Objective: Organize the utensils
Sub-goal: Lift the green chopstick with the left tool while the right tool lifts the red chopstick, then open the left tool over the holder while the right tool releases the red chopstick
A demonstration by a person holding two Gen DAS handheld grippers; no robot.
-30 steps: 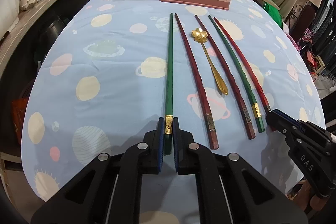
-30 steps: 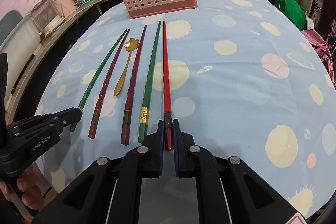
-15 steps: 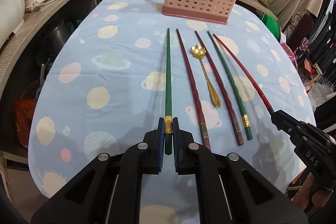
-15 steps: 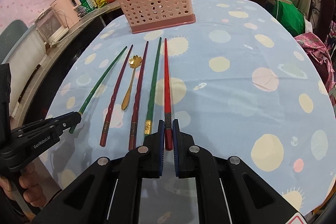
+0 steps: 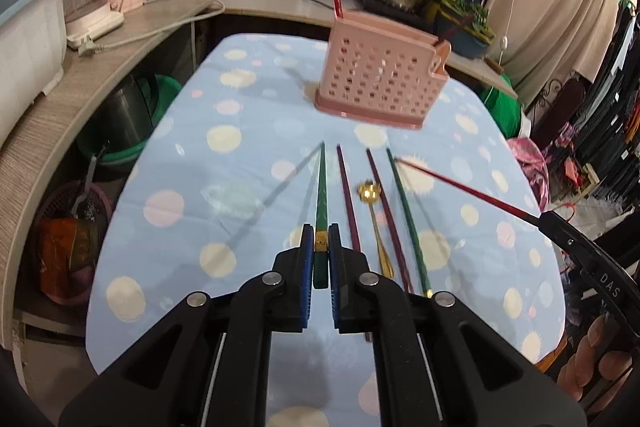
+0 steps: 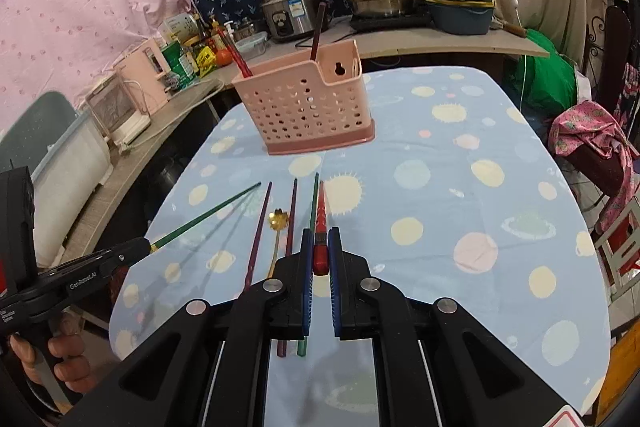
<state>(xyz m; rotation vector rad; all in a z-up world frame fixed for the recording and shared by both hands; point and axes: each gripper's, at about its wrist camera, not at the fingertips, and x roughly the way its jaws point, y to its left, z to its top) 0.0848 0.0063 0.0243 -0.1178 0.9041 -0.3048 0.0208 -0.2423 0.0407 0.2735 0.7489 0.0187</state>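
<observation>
My left gripper (image 5: 319, 251) is shut on a green chopstick (image 5: 321, 187) and holds it lifted above the table; it also shows in the right wrist view (image 6: 200, 219). My right gripper (image 6: 320, 251) is shut on a red chopstick (image 6: 320, 215), also lifted, which shows in the left wrist view (image 5: 460, 187). On the blue cloth lie two maroon chopsticks (image 5: 348, 199), a green chopstick (image 5: 404, 211) and a gold spoon (image 5: 374, 223). The pink perforated basket (image 5: 380, 83) stands at the far end and holds two red chopsticks (image 6: 240, 55).
A counter (image 5: 120, 39) curves round the left and far sides with pots, bottles and appliances. Bins (image 5: 124, 115) sit below it on the left. The table (image 6: 500, 187) has edges near on all sides. Clothes (image 6: 592, 139) lie at the right.
Both grippers have risen and tilted up, each lifting its chopstick off the cloth. The basket and counter now show higher in both views.
</observation>
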